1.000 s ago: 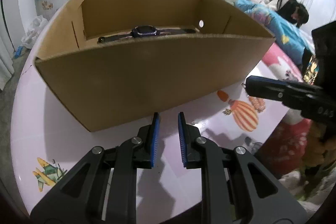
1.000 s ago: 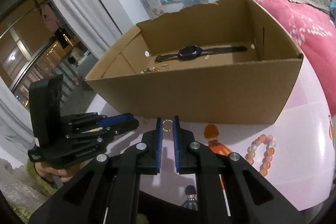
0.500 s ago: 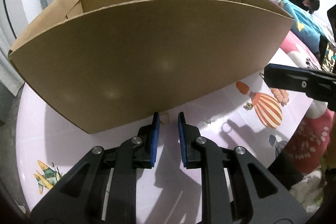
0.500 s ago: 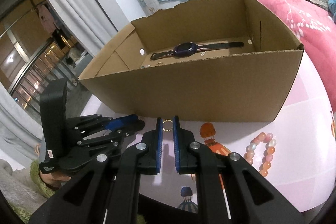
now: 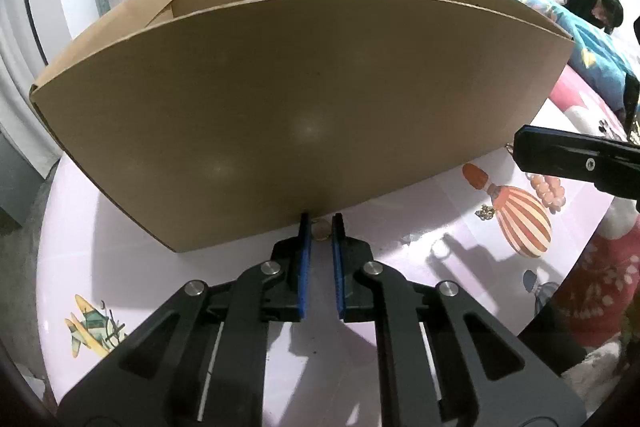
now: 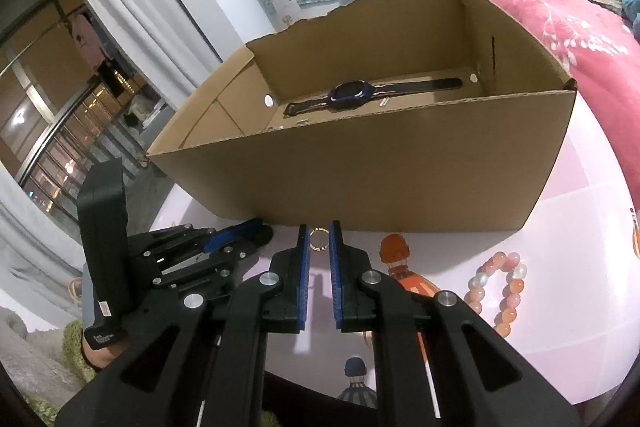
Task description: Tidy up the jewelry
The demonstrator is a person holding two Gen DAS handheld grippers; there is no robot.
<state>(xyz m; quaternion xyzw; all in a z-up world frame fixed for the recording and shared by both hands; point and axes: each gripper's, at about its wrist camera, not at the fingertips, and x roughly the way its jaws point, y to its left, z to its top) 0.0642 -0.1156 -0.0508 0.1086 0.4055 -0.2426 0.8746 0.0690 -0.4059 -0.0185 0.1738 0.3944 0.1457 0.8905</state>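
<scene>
Stowed in cardboard box (image 6: 360, 183): watch (image 6: 352, 95); outstanding on worktop (image 6: 568, 259): bead bracelet (image 6: 500, 287); gold ring (image 6: 319, 239) pinched in right gripper (image 6: 319, 241); left gripper (image 5: 320, 231) slightly parted around another ring (image 5: 320, 230)

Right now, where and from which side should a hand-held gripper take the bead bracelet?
Probably one long side, from above: the bead bracelet lies flat on the table as an open loop, so one finger can go inside, one outside.

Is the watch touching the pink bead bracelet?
Apart. The right wrist view shows the watch lying inside the cardboard box, while the bead bracelet lies outside on the table, the box wall between them.
</scene>
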